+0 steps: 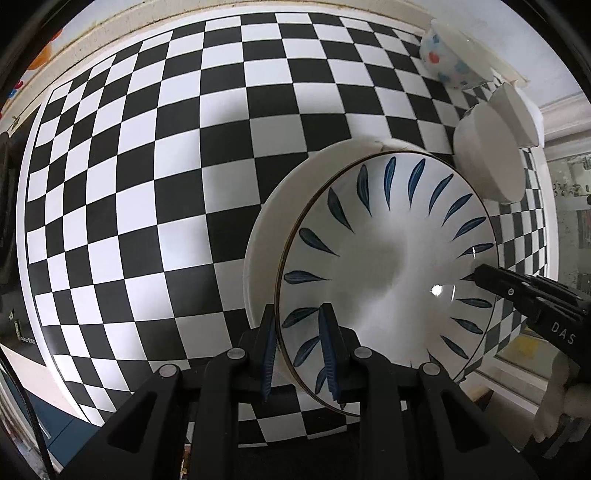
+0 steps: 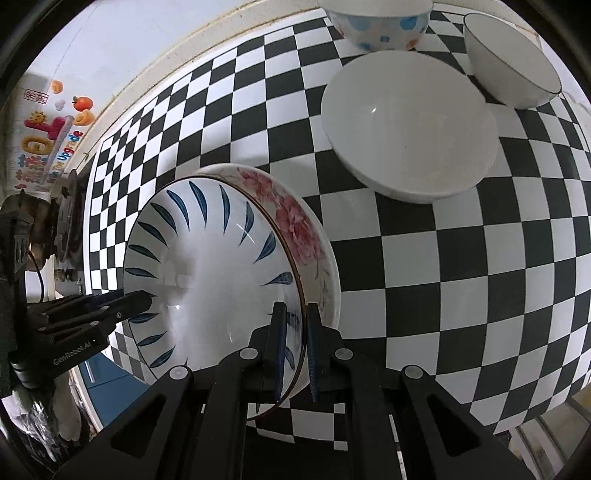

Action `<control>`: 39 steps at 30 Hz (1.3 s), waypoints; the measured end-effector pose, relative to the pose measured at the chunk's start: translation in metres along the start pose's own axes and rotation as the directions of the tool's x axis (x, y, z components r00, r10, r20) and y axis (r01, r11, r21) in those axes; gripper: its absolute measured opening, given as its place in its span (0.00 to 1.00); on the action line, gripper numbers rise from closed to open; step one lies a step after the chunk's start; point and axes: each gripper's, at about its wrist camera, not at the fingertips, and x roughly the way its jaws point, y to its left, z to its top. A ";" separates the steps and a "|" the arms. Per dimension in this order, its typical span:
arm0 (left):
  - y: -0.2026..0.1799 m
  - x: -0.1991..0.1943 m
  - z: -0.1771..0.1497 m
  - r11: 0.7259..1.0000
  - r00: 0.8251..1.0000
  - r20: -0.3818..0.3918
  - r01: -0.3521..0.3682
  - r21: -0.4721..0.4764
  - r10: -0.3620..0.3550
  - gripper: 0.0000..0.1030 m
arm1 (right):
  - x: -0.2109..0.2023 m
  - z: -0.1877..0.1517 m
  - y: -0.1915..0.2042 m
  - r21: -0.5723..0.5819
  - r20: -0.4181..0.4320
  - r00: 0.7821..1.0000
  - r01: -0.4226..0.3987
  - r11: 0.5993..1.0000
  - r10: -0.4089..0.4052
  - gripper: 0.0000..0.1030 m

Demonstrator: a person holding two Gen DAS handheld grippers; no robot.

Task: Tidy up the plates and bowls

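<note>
leaf plate | rims pinched by both grippers | underside plate (floral) mostly hidden

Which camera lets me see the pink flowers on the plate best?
The right wrist view: the pink flowers show along the rim of the flowered plate under the blue-leaf plate. The left wrist view shows only that plate's plain white edge, no flowers.

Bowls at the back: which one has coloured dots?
The spotted bowl, farthest back, has blue and orange dots. The large white bowl is plain; the small bowl has only a dark rim line.
</note>
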 end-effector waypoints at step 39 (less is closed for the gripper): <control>0.002 0.013 -0.019 0.987 0.998 0.030 -0.051 -0.155 0.056 0.20 | 0.016 0.011 -0.002 -0.052 -0.038 0.999 -0.003 0.999 0.001 0.14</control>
